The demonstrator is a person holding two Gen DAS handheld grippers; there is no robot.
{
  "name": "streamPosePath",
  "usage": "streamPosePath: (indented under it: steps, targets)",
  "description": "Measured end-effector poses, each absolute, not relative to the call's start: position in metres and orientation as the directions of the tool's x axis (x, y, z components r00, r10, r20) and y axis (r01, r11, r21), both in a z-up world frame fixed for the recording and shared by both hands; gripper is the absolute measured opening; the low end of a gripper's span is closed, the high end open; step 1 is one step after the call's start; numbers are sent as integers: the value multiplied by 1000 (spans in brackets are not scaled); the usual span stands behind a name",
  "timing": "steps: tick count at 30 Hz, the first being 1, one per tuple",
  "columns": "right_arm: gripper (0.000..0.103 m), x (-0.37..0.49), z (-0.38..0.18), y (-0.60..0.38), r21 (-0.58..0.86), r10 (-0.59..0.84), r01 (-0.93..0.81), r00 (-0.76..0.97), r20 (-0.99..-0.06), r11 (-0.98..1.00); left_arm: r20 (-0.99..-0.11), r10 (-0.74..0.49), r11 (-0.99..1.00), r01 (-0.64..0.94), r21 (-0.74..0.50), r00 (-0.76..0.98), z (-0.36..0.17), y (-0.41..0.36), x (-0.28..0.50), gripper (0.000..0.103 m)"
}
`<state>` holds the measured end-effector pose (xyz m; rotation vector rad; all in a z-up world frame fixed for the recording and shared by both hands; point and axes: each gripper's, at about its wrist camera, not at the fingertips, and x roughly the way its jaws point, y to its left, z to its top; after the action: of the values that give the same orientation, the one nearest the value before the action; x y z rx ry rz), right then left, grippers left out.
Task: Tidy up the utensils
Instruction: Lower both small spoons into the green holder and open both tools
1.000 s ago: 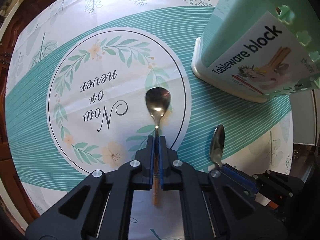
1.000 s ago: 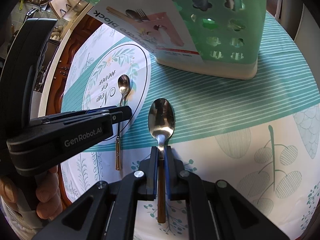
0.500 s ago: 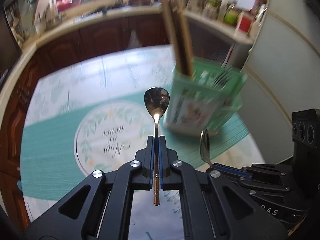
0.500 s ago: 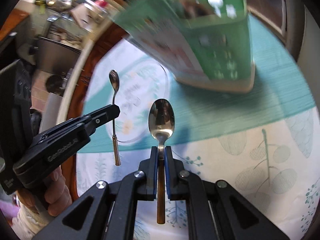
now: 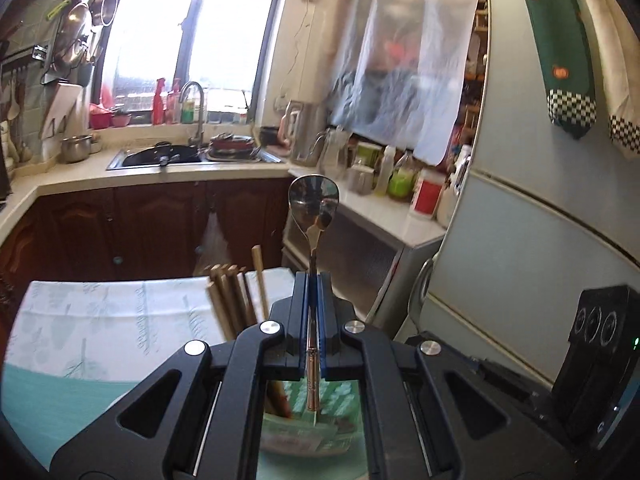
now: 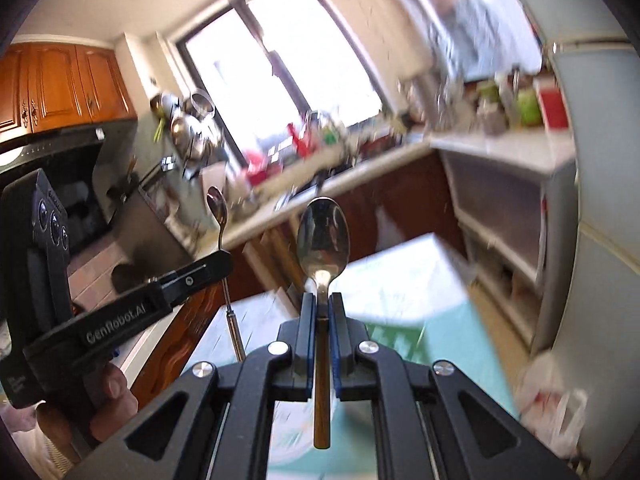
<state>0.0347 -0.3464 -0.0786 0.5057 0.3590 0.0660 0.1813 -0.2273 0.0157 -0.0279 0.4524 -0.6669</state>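
A: Your left gripper (image 5: pixel 313 280) pinches a spoon (image 5: pixel 314 204), bowl up — your right gripper (image 6: pixel 322 300) clamps a second spoon (image 6: pixel 323 236) likewise.

B: The green holder (image 5: pixel 304 432) sits below, handles pointing down at it. A second ago both spoons lay flat on the tablecloth (image 5: pixel 100 312) — now they're lifted clear, left nearer.

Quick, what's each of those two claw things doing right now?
Left gripper: jaws closed on a spoon.
Right gripper: jaws closed on another spoon.
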Motion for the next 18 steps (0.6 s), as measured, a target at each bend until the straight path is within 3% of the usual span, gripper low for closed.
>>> streamPosePath:
  steps: [8,18]
  targets:
    - [6,62,-93,-363,402,57,28,978,-199,915,-407,-644,761,596,-256,648,-41,-254,227,2]
    - [6,77,-117,-365,336,50,22,977,-206,942,-407,-681,723,646,-245,608,-97,-273,222,2]
